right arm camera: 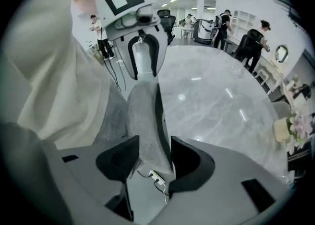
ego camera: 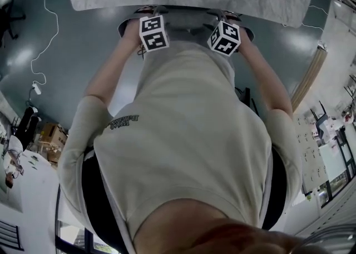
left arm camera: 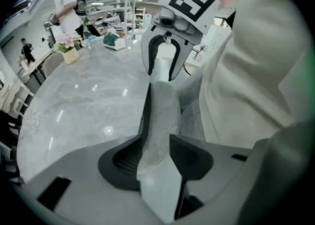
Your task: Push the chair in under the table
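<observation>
Left gripper [left arm camera: 155, 144]: jaws spread; the top edge of the chair backrest [left arm camera: 160, 113] runs through the gap, and the pads do not seem to press on it.
Right gripper [right arm camera: 155, 154]: jaws also spread, with the same grey edge in the gap, no squeeze visible.
Chair backrest: stretches from one gripper across to the other, close to the table edge.
Table [left arm camera: 83, 96]: marble top, on the outer side of each gripper, just beyond the backrest.
Cream shirt [ego camera: 189, 136]: on the inner side of both grippers.
</observation>
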Action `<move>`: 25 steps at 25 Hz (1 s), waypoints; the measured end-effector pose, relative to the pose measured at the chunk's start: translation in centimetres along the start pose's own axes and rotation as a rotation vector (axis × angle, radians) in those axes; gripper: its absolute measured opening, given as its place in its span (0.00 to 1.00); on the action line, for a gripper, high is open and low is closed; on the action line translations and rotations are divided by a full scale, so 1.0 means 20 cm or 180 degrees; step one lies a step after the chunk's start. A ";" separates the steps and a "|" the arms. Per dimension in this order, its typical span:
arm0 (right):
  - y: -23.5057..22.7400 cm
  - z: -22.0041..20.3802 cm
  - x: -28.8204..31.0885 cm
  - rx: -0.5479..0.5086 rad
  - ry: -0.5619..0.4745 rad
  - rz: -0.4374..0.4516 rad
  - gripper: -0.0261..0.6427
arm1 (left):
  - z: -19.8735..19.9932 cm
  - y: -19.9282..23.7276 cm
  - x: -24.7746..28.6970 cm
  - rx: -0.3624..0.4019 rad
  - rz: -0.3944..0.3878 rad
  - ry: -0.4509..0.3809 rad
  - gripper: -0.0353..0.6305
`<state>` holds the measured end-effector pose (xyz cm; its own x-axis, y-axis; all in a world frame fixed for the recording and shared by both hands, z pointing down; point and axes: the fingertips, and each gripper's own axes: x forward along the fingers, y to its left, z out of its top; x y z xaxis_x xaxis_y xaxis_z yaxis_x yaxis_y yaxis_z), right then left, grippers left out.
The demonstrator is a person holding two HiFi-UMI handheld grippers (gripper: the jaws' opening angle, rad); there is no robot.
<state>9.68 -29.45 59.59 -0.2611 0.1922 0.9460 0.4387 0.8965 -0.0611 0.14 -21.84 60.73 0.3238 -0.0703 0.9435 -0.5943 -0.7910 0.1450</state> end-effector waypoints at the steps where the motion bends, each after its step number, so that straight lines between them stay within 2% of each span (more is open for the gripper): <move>1: -0.04 0.03 -0.05 0.0075 -0.0099 -0.0044 0.34 | 0.04 0.03 -0.04 -0.0125 0.0037 -0.0100 0.31; 4: -0.18 0.13 -0.20 0.0190 -0.0369 -0.0263 0.33 | 0.15 0.12 -0.17 -0.0430 0.0254 -0.0392 0.31; 7: -0.36 0.21 -0.35 0.0312 -0.0604 -0.0568 0.27 | 0.28 0.24 -0.32 -0.0680 0.0575 -0.0705 0.30; 9: -0.48 0.23 -0.47 0.0524 -0.0755 -0.0757 0.20 | 0.38 0.31 -0.44 -0.0836 0.0775 -0.0956 0.27; 15: -0.77 0.28 -0.81 0.1199 -0.1405 -0.1215 0.18 | 0.66 0.53 -0.86 -0.1217 0.1557 -0.1803 0.22; 17: -0.83 0.31 -0.92 0.1327 -0.1611 -0.1362 0.15 | 0.72 0.57 -1.02 -0.1280 0.1773 -0.2084 0.22; 20: -0.88 0.38 -1.12 0.1453 -0.1966 -0.1519 0.13 | 0.79 0.60 -1.28 -0.1253 0.2070 -0.2457 0.20; 22: -0.89 0.42 -1.27 0.1472 -0.2197 -0.1615 0.12 | 0.82 0.60 -1.42 -0.1205 0.2239 -0.2608 0.18; 25: -0.88 0.50 -1.48 0.1422 -0.2455 -0.1792 0.12 | 0.85 0.58 -1.56 -0.1172 0.2352 -0.2780 0.17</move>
<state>1.13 -46.95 29.55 -0.8738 -0.2364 0.4251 -0.2315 0.9707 0.0638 -4.38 -39.24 27.86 0.1210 -0.9345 0.3348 -0.9753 -0.1747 -0.1352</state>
